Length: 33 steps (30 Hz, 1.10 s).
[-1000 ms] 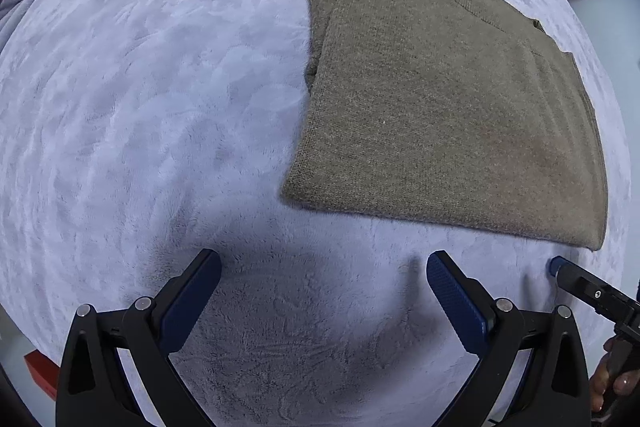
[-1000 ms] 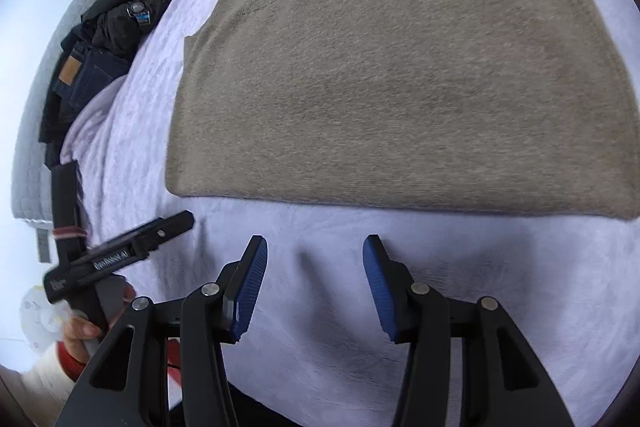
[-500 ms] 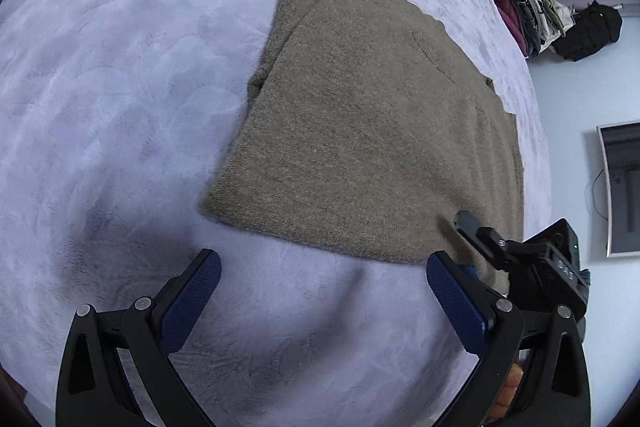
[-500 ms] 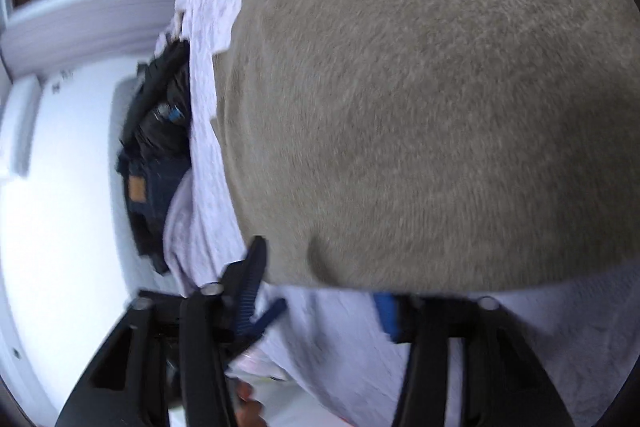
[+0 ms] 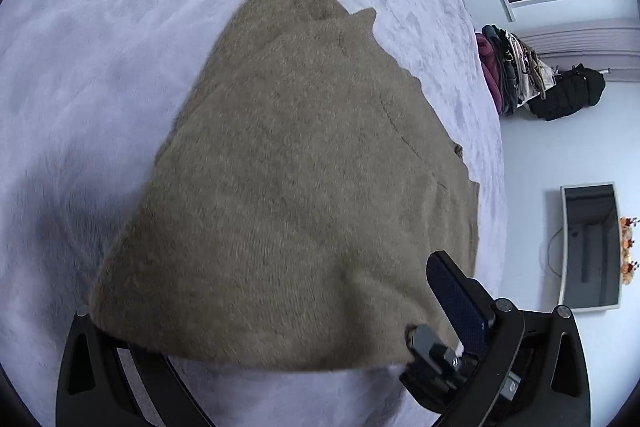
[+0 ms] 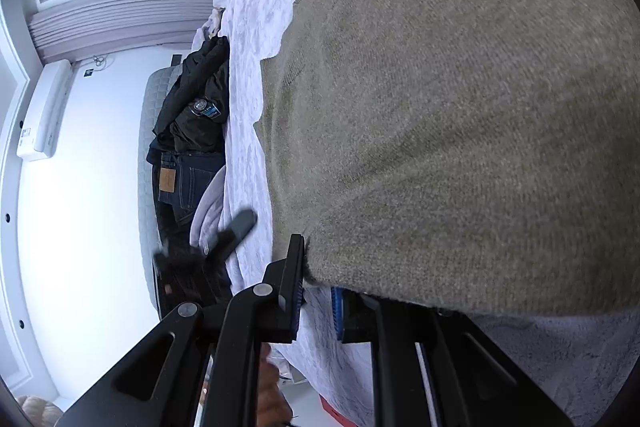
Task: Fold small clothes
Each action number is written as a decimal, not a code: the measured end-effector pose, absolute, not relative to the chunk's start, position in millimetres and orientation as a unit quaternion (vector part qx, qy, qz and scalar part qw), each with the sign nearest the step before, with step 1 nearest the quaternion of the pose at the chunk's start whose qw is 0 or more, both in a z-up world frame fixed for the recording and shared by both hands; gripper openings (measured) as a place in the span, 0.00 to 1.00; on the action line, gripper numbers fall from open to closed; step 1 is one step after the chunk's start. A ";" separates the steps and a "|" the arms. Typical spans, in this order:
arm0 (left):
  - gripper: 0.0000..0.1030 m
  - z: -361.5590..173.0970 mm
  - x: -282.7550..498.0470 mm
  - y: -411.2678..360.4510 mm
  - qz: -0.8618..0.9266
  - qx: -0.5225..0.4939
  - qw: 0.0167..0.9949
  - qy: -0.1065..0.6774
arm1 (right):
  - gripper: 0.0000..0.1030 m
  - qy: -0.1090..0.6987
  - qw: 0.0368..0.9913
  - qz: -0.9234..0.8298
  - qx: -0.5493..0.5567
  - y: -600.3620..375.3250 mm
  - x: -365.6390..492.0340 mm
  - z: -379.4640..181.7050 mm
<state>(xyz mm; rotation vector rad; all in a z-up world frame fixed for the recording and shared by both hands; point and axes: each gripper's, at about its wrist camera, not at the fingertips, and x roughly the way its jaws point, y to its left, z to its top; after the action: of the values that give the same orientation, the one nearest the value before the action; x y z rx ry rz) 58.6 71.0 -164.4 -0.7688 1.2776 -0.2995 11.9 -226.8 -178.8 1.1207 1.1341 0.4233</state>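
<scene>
The left gripper (image 5: 276,319) sits at the near hem of the olive-brown knit sweater (image 5: 304,179), which lies folded on the pale fleece blanket (image 5: 100,39). Bare blanket spreads wide to the left and beyond the sweater; on the right the bed edge runs close, with a pile of clothes (image 5: 508,67) and a wall screen (image 5: 588,247) beyond. The sweater's hem drapes over the left finger, hiding it; the right blue pad (image 5: 456,295) shows, jaws wide apart around the hem. The right gripper (image 6: 316,303) has its blue pads close together at the sweater's corner; whether they pinch fabric I cannot tell.
</scene>
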 end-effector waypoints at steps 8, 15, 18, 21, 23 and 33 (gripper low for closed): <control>0.45 -162.8 80.5 57.4 -0.081 -0.226 0.778 0.580 | 0.17 0.533 0.678 0.198 0.466 -228.0 10.0 -179.4; 0.25 -130.5 69.7 18.8 -0.097 -0.023 0.848 0.521 | 0.17 0.569 0.713 0.227 0.341 -239.7 12.9 -126.6; 0.24 -124.2 58.4 -5.5 -0.111 0.081 0.863 0.486 | 0.53 0.569 0.733 0.226 0.295 -246.1 36.9 -96.4; 0.24 -120.6 53.5 -17.4 -0.121 0.130 0.867 0.465 | 0.74 0.576 0.735 0.242 0.264 -236.6 79.7 -73.7; 0.24 -118.8 51.6 -21.9 -0.123 0.147 0.868 0.457 | 0.74 0.591 0.717 0.272 0.252 -217.2 114.7 -66.7; 0.24 -121.1 33.6 -24.9 -0.131 0.197 0.874 0.425 | 0.76 0.729 0.609 0.314 0.021 -46.7 228.0 -109.3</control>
<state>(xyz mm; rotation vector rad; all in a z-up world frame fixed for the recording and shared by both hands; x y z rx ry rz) 33.6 -24.9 -121.1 0.4106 0.8883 -0.2730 228.0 -46.7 -109.3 0.0484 1.6828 0.7242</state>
